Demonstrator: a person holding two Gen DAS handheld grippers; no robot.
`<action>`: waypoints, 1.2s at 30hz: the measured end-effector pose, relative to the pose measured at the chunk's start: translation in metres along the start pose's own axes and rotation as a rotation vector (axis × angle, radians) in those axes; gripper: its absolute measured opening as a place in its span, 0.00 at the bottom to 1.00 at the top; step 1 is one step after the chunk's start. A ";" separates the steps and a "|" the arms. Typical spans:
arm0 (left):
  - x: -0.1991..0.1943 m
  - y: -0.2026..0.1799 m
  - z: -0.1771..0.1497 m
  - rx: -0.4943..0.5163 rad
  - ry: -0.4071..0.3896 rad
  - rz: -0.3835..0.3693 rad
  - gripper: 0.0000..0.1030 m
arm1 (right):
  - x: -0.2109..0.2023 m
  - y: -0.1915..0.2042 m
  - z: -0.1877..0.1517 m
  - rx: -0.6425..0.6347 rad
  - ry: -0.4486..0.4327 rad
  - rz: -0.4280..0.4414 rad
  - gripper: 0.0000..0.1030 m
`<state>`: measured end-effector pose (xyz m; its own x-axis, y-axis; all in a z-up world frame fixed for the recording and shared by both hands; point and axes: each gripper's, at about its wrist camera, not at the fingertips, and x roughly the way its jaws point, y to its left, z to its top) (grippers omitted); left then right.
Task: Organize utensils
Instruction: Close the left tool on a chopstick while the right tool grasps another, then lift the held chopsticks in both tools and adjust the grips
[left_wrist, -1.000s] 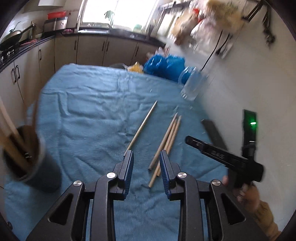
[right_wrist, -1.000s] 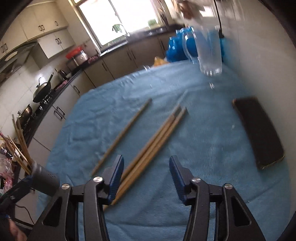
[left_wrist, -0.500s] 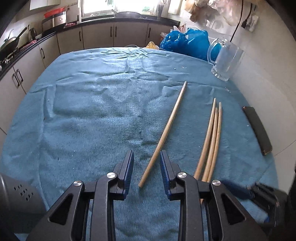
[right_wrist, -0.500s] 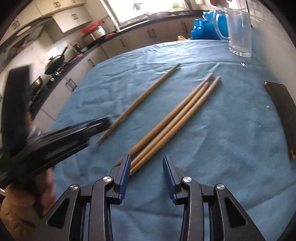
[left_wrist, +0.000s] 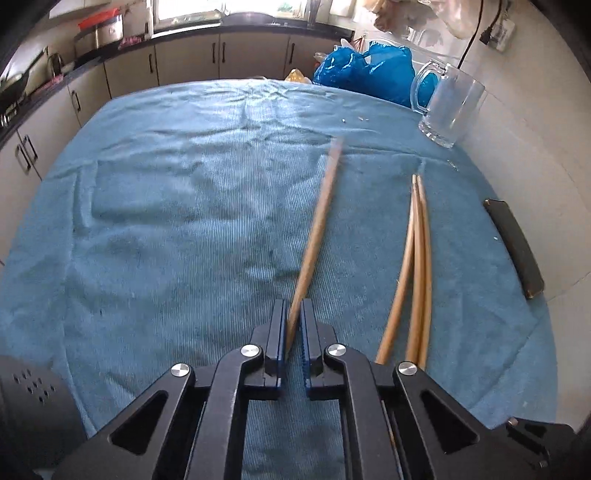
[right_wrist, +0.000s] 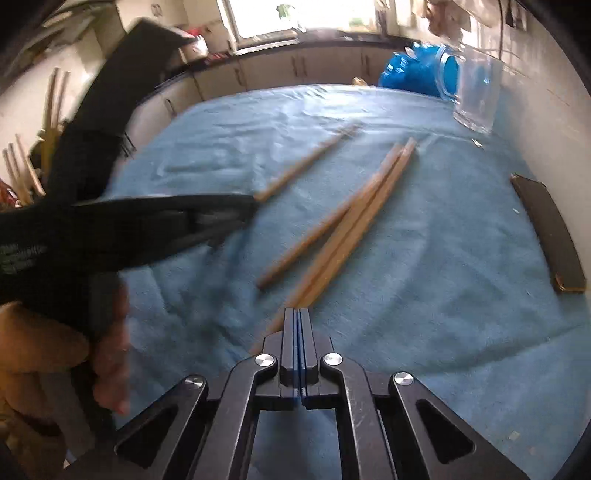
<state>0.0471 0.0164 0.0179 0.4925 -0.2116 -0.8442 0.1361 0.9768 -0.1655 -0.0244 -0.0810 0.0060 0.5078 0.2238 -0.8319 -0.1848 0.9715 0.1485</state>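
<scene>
Left wrist view: left tool (left_wrist: 293, 332) clamped on near end of single chopstick (left_wrist: 317, 225), far end lifting off counter (left_wrist: 166, 221).

Right wrist view: right tool (right_wrist: 297, 332) pinched together at near end of chopstick bundle (right_wrist: 354, 225); can't tell if it holds one.

Pickup step. Next: carry to holder (right_wrist: 22, 173) at left.

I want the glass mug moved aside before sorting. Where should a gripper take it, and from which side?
Probably the handle: the mug stands upright and its handle sticks out toward the blue bags, away from the wall. Come from that side, jaws across the loop; the round body looks wide for a pinch.
</scene>
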 end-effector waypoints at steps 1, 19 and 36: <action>-0.003 0.003 -0.004 -0.017 0.010 -0.011 0.05 | 0.000 -0.006 -0.001 0.020 0.022 0.013 0.01; -0.061 0.028 -0.096 -0.127 0.051 -0.084 0.05 | -0.016 0.015 -0.014 -0.012 0.012 0.052 0.37; -0.082 0.049 -0.133 -0.164 0.080 -0.205 0.05 | -0.052 -0.024 -0.063 -0.018 0.137 -0.154 0.05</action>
<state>-0.1013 0.0861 0.0110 0.3983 -0.4090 -0.8210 0.0819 0.9074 -0.4123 -0.0990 -0.1210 0.0120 0.4125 0.0586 -0.9091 -0.1293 0.9916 0.0052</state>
